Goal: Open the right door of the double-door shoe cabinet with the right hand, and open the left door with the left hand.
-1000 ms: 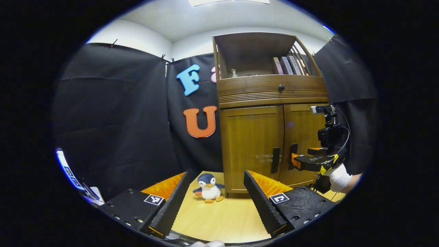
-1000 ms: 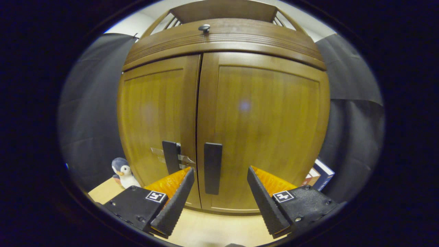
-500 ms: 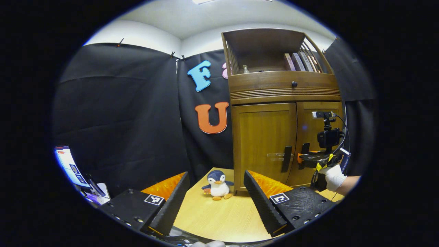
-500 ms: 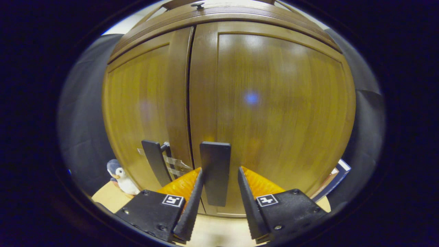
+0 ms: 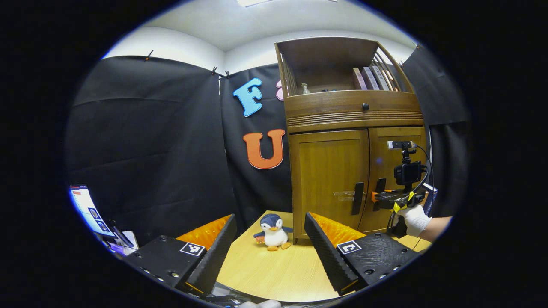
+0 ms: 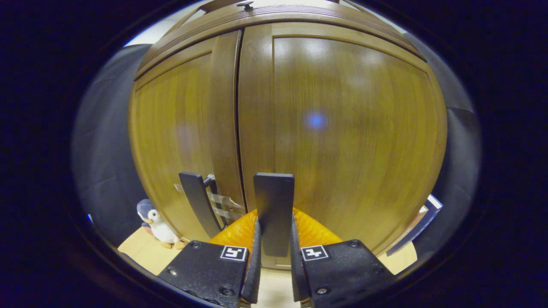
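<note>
Right gripper point(image 6: 274, 273) level, pointed straight at the shoe cabinet point(image 5: 351, 115), fingers clamped either side of the right door handle point(image 6: 274, 214), a flat dark vertical bar. Right door point(image 6: 342, 128) and left door point(image 6: 180, 141) both flush, glossy brown wood grain. Left door handle point(image 6: 198, 203) same bar shape, free. In the left gripper view, a gloved hand point(image 5: 414, 219) holds the right gripper at the door front. Left gripper point(image 5: 269, 252) hangs well back above the pale wood worktop point(image 5: 274, 273), ribbed fingers spread wide, holding nothing. Plush penguin point(image 5: 272, 232) stands near cabinet base.
</note>
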A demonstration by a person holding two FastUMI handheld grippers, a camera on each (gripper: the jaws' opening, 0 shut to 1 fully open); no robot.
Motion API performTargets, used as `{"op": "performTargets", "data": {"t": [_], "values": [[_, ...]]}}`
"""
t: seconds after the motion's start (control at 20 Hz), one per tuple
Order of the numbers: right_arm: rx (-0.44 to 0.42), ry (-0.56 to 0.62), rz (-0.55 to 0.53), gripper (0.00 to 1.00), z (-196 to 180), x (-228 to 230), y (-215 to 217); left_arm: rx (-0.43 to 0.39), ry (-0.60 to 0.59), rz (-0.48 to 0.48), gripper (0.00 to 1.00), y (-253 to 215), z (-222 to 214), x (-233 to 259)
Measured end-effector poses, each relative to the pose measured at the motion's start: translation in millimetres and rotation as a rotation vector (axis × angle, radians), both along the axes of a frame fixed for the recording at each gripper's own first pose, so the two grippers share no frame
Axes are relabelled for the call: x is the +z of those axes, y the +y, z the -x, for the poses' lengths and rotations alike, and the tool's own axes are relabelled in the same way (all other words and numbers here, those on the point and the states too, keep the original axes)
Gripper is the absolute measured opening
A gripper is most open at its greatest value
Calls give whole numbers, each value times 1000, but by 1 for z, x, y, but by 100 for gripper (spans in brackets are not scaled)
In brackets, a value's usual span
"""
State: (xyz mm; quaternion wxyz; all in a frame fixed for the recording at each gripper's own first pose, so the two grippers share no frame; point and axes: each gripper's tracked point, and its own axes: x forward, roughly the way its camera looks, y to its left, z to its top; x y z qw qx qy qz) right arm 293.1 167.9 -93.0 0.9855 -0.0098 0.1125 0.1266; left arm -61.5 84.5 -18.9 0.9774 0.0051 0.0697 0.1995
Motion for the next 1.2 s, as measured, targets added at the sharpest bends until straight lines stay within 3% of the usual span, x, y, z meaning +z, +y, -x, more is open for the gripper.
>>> {"op": "performTargets", "data": {"t": [0.6, 1.2], "values": [[38, -7, 34, 31, 80, -13, -32, -126, -21, 39, 96, -19, 5, -7], [-5, 16, -17, 28, 149, -19, -95, -273, -46, 25, 96, -52, 6, -1]]}}
